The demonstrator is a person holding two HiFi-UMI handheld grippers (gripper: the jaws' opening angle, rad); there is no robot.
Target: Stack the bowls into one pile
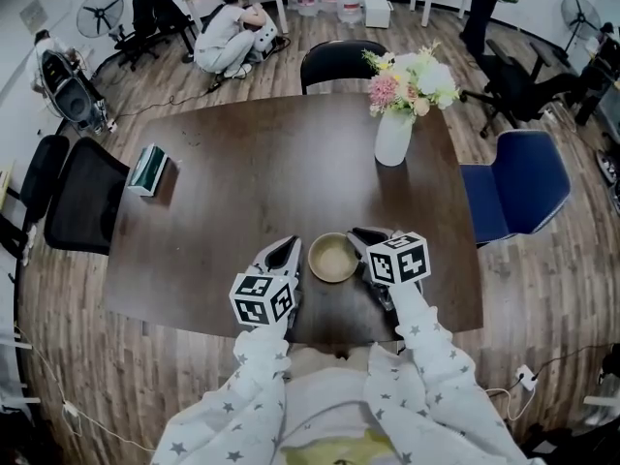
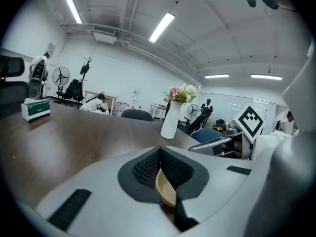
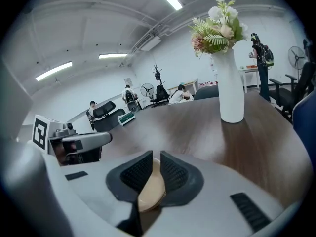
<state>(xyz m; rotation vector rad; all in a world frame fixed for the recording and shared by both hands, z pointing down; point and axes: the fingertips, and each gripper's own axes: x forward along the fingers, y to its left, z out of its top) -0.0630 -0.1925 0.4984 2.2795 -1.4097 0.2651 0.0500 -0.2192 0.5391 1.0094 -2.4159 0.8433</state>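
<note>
A tan bowl [image 1: 333,258] sits near the front edge of the dark wooden table [image 1: 252,163], between my two grippers. My left gripper [image 1: 293,252] is at its left rim. In the left gripper view the left gripper [image 2: 159,154] is shut, with the bowl's rim [image 2: 165,189] pinched between its pads. My right gripper [image 1: 362,239] is at the bowl's right rim. In the right gripper view the right gripper [image 3: 154,159] stands narrow, pads pressing on the rim [image 3: 150,191]. Whether more than one bowl is nested there I cannot tell.
A white vase of flowers [image 1: 393,136] stands at the back right of the table. A green and white box [image 1: 147,170] lies at the left edge. A black chair [image 1: 82,197], another black chair [image 1: 334,61] and a blue chair [image 1: 513,197] ring the table.
</note>
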